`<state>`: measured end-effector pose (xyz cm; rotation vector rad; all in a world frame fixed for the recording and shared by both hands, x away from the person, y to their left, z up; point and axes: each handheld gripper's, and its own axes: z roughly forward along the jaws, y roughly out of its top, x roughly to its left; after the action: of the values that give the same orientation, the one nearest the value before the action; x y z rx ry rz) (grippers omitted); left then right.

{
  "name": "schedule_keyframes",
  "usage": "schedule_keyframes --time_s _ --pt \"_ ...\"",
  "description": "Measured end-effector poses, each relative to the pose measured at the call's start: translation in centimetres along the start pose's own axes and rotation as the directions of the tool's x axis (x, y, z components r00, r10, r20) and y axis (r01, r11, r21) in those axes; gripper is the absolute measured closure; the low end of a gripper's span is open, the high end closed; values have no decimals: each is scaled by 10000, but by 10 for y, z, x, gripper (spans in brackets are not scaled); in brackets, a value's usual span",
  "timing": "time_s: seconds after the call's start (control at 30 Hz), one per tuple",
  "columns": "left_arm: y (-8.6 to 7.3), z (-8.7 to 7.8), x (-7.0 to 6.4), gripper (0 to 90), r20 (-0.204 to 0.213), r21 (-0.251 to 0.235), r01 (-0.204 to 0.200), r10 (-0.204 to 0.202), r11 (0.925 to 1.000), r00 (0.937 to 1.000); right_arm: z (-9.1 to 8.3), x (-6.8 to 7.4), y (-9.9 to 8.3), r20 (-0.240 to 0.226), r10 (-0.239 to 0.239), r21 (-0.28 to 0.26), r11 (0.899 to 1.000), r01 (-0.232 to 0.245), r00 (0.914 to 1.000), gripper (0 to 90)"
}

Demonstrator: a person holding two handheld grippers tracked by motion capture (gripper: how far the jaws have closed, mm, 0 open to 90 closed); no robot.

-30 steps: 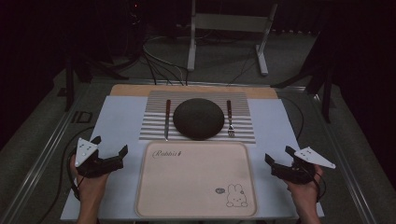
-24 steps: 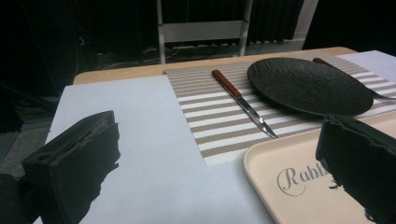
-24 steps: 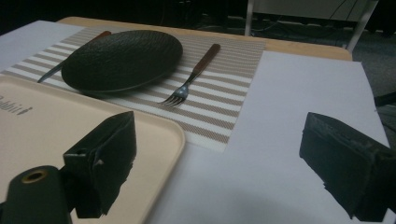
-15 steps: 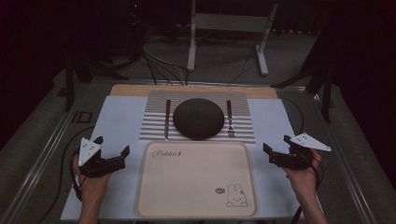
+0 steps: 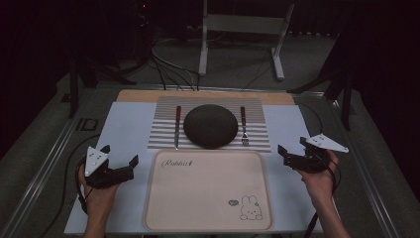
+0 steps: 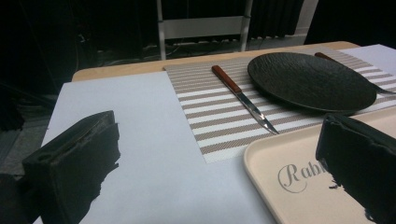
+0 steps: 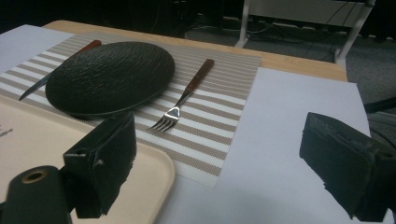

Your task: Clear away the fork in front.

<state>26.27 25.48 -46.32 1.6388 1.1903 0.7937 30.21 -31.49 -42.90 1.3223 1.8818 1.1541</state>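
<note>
Two grippers are held low at either side of a cream tray point(image 5: 208, 196) on the table point(image 5: 124, 134): the left gripper point(image 5: 119, 166) and the right gripper point(image 5: 291, 154), each with fingers spread wide and nothing between them. Beyond the tray, on a striped placemat point(image 5: 257, 139), a dark plate point(image 5: 210, 125) is flanked by a knife point(image 5: 177, 126) and a fork point(image 5: 243, 125). If the cutlery is to be lifted, each handle is best approached squarely and pinched mid-length, the plate rim being avoided.
</note>
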Motion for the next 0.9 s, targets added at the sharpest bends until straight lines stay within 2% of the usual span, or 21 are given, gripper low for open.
schedule_keyframes --time_s 0.37,0.9 --pt "0 1 -1 1 -7 78 -93 93 9999 10000 10 3 11 366 33 26 10000 -34 9993 109" --pt "-1 2 -3 1 -32 106 -189 189 9998 9998 28 12 36 539 -214 116 9997 208 9983 109"
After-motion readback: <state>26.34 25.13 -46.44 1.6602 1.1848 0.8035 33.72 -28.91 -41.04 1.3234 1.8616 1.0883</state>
